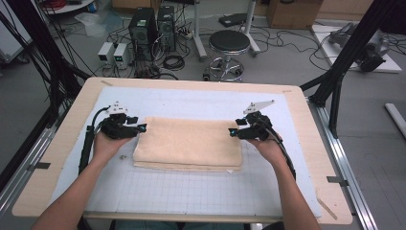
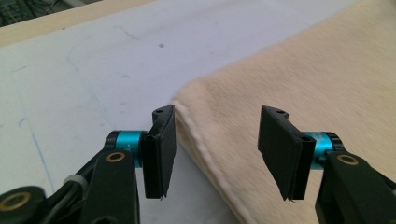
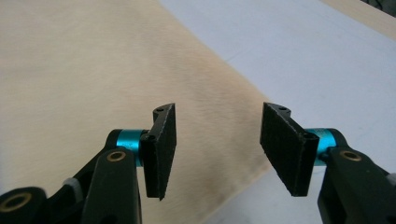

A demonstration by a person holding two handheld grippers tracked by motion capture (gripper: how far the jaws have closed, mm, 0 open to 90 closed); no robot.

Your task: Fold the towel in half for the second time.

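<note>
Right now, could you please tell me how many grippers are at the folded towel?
2: the left gripper sits open at the towel's left edge, the right gripper open at its right edge.

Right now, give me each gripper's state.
Left gripper: open, holding nothing, over the folded towel's corner.
Right gripper: open, holding nothing, above the towel's edge.

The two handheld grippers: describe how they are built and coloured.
Each, the left gripper and the right gripper, has a black body with two flat black rectangular pads on turquoise metal collars, and brass-coloured pivot rivets. A pale grey three-cornered plate sits on top, and a black cable trails back. The forearms are bare, without sleeves.
</note>
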